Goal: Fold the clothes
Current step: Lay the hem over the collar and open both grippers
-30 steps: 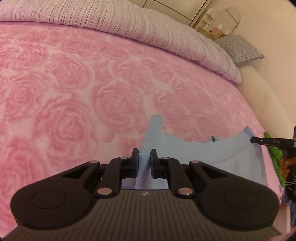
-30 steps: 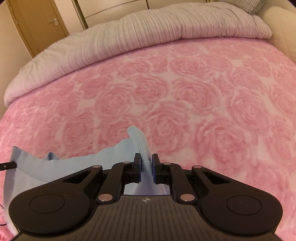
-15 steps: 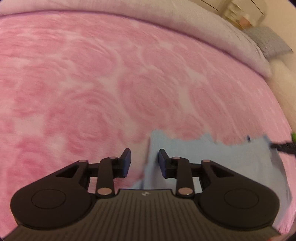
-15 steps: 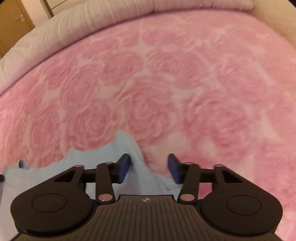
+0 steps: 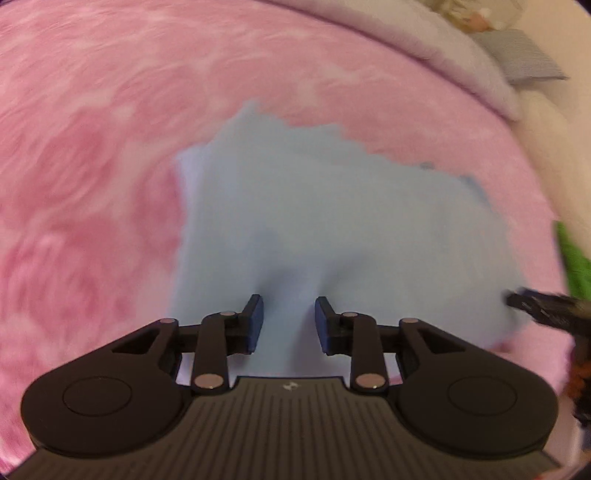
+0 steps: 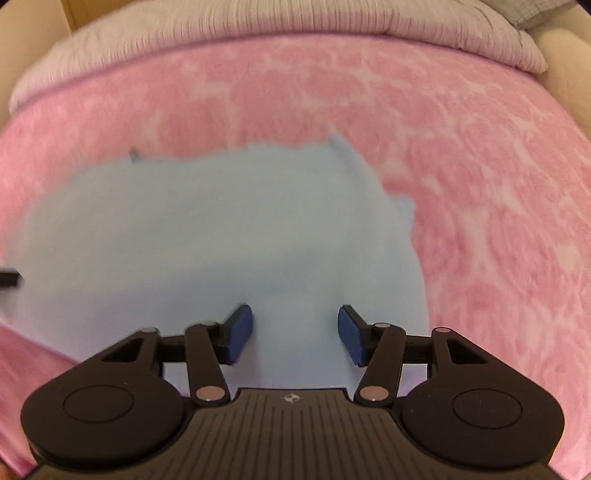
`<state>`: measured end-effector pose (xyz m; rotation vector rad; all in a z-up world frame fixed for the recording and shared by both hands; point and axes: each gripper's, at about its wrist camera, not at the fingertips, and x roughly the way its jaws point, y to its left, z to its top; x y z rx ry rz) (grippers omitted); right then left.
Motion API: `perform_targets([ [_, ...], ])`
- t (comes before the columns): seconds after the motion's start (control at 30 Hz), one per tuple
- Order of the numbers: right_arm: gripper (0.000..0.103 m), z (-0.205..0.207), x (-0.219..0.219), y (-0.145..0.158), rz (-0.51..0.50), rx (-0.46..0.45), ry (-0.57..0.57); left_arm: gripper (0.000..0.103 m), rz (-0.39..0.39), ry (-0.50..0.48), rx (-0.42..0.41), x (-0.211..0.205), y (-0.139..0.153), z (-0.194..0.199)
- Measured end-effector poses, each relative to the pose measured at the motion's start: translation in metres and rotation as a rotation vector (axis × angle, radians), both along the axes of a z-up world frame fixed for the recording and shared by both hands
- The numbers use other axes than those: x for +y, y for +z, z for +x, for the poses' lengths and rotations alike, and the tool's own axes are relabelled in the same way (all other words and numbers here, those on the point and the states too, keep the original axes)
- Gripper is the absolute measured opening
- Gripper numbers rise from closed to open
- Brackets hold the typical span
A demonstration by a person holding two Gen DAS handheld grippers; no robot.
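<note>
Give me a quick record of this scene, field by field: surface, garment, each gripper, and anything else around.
surface: pink rose blanket on a bed
garment: light blue cloth, lying flat on the blanket
left gripper: open over the cloth, jaws just closed slightly, holding nothing
right gripper: open over the cloth, jaws just opened, holding nothing
other: grey duvet at the far edge

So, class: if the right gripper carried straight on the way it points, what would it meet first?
Most likely the light blue garment lying on the pink blanket. The right gripper is open above it, nothing between; blur hides the exact gap.
</note>
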<state>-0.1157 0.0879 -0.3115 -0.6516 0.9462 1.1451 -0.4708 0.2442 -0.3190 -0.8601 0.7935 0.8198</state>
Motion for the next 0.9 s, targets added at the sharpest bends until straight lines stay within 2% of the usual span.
perform_targets([
  [0.03,0.057,0.006,-0.006,-0.01,0.03,0.01,-0.007,0.014,0.016,0.017,0.004,0.0,-0.007,-0.003],
  [0.07,0.059,0.013,-0.012,-0.02,0.063,0.023,-0.016,0.014,0.03,0.02,0.003,0.001,-0.006,-0.003],
  [0.1,0.059,0.02,-0.014,-0.022,0.089,0.026,-0.029,0.014,0.044,0.024,0.003,0.002,-0.005,-0.004],
  [0.17,0.055,0.028,-0.016,-0.013,0.101,-0.025,-0.038,0.014,0.097,0.026,0.015,-0.005,0.009,-0.004],
  [0.2,0.054,0.032,-0.021,-0.006,0.118,-0.043,-0.047,0.018,0.131,0.026,0.025,-0.013,0.02,-0.003],
  [0.27,0.054,0.038,-0.037,0.01,0.182,-0.022,-0.06,0.023,0.192,0.025,0.039,-0.027,0.04,-0.002],
  [0.33,0.054,0.036,-0.054,0.019,0.223,0.014,-0.064,0.026,0.191,0.026,0.019,-0.046,0.05,-0.001],
  [0.4,0.054,0.027,-0.067,0.015,0.22,0.025,-0.052,0.031,0.195,0.002,0.053,-0.06,0.043,0.007],
  [0.5,0.055,0.02,-0.078,-0.01,0.195,0.027,-0.08,0.031,0.2,-0.008,0.109,-0.068,0.018,0.015],
  [0.57,0.055,0.021,-0.085,-0.023,0.194,0.023,-0.122,0.031,0.216,0.0,0.105,-0.069,0.006,0.017],
  [0.7,0.056,0.026,-0.11,-0.026,0.26,0.031,-0.225,0.036,0.3,-0.026,0.085,-0.078,0.019,0.018],
  [0.73,0.057,0.025,-0.117,-0.022,0.29,0.021,-0.242,0.043,0.314,-0.026,0.09,-0.08,0.019,0.018],
  [0.83,0.07,0.019,-0.13,-0.017,0.357,0.033,-0.265,0.048,0.353,-0.029,0.126,-0.091,0.016,0.018],
  [0.9,0.072,0.002,-0.137,-0.02,0.378,0.042,-0.263,0.052,0.369,-0.049,0.154,-0.1,0.009,0.019],
])
